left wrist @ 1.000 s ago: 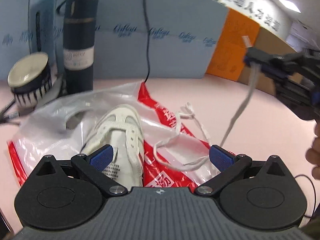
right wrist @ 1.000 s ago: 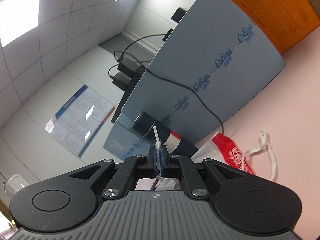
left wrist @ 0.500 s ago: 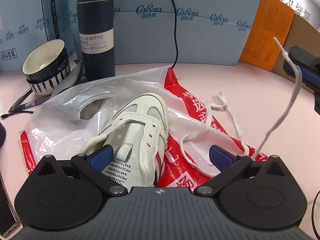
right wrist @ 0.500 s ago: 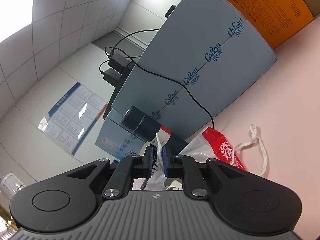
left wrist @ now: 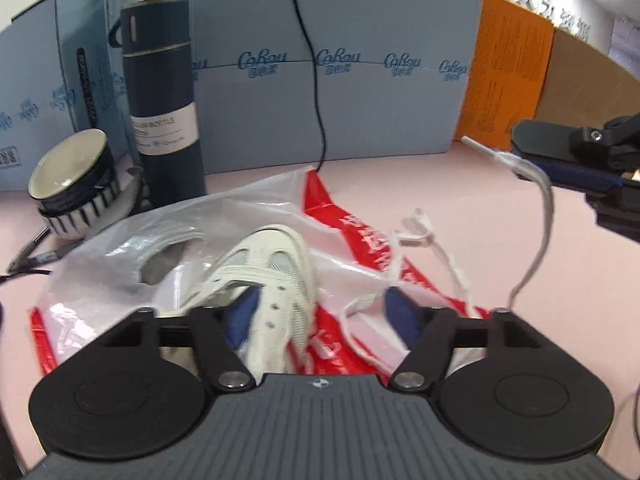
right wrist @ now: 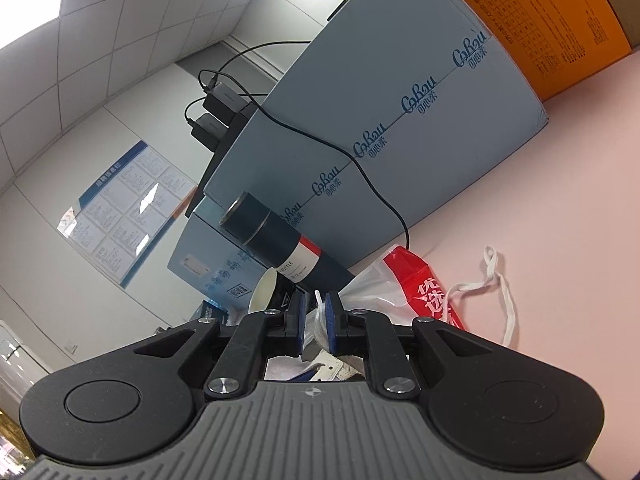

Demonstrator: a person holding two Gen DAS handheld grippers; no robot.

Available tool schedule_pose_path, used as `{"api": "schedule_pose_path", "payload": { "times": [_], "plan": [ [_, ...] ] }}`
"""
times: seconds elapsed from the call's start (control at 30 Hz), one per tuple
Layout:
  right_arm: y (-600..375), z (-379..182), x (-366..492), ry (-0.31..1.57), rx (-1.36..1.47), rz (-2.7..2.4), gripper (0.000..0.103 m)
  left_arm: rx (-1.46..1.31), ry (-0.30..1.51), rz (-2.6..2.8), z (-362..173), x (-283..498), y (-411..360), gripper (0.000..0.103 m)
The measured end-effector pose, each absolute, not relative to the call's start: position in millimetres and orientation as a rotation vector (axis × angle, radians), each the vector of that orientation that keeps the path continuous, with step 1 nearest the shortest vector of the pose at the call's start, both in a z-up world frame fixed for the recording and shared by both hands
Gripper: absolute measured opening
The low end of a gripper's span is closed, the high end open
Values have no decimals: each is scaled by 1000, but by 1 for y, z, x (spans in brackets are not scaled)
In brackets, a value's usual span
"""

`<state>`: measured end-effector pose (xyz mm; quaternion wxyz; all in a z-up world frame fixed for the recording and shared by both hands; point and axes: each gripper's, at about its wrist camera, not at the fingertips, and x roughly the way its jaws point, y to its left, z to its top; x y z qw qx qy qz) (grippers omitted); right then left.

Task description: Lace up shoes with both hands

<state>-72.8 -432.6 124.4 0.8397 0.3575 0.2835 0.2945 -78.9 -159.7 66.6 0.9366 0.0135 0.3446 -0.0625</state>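
Observation:
A white sneaker [left wrist: 276,280] lies on a red and clear plastic bag [left wrist: 352,240] on the pink table. My left gripper [left wrist: 320,312] is open, its blue pads astride the shoe's tongue and eyelet row. A white lace [left wrist: 540,224] runs from the shoe up to my right gripper [left wrist: 560,164] at the right edge, which holds it near the aglet [left wrist: 476,148]. In the right wrist view the right gripper [right wrist: 314,320] has a small gap between its pads, with the lace [right wrist: 320,308] still between them. Loose lace [right wrist: 496,292] loops lie on the table.
A dark vacuum bottle [left wrist: 160,100] and a striped bowl [left wrist: 72,184] stand at the back left. Blue cardboard boxes [left wrist: 360,72] and an orange panel [left wrist: 504,76] wall the back. A black cable [left wrist: 316,92] hangs down to the table. Pens [left wrist: 28,260] lie at the left.
My left gripper moved forward and its jaws narrowed around the shoe's tongue. My right gripper dropped lower with the lace, and its pads parted slightly.

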Motion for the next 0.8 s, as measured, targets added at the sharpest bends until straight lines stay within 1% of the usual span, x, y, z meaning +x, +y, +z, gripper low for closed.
{"api": "schedule_pose_path", "payload": {
  "times": [0.03, 0.07, 0.1, 0.13, 0.23, 0.27, 0.3, 0.33, 0.4, 0.47, 0.5, 0.53, 0.6, 0.63, 0.67, 0.73, 0.8],
  "plan": [
    [-432, 124, -73, 604, 751, 623, 12, 27, 706, -115, 66, -79, -157, 33],
    [-431, 123, -72, 608, 743, 624, 12, 8, 709, -107, 66, -79, -152, 28],
    [-429, 123, -72, 612, 729, 625, 12, -22, 715, -102, 66, -78, -145, 18],
    [-427, 124, -72, 613, 705, 622, 12, -52, 721, -96, 66, -78, -139, 15],
    [-417, 127, -71, 619, 590, 608, 12, -119, 749, -98, 66, -78, -128, 15],
    [-413, 127, -71, 624, 544, 602, 9, -130, 756, -101, 66, -78, -127, 15],
    [-410, 127, -72, 629, 507, 601, 8, -129, 757, -104, 66, -79, -127, 17],
    [-407, 126, -72, 635, 474, 602, 8, -129, 758, -107, 66, -79, -128, 24],
    [-402, 124, -74, 639, 420, 603, 7, -127, 761, -113, 65, -81, -128, 29],
    [-402, 123, -74, 639, 406, 608, 7, -125, 764, -119, 64, -82, -129, 26],
    [-403, 122, -74, 635, 408, 607, 7, -124, 765, -122, 64, -83, -130, 16],
    [-406, 122, -74, 629, 410, 608, 7, -124, 767, -121, 64, -83, -129, 11],
    [-408, 124, -72, 632, 351, 639, 10, -133, 771, -123, 63, -83, -125, 11],
    [-405, 126, -72, 638, 274, 655, 17, -134, 773, -124, 63, -84, -124, 11],
    [-401, 128, -73, 638, 170, 674, 21, -136, 775, -125, 63, -85, -123, 11],
    [-390, 128, -77, 644, -37, 730, 21, -134, 778, -126, 63, -86, -121, 11],
    [-382, 124, -78, 686, -137, 779, 21, -120, 781, -124, 63, -86, -124, 11]
  ]
}}
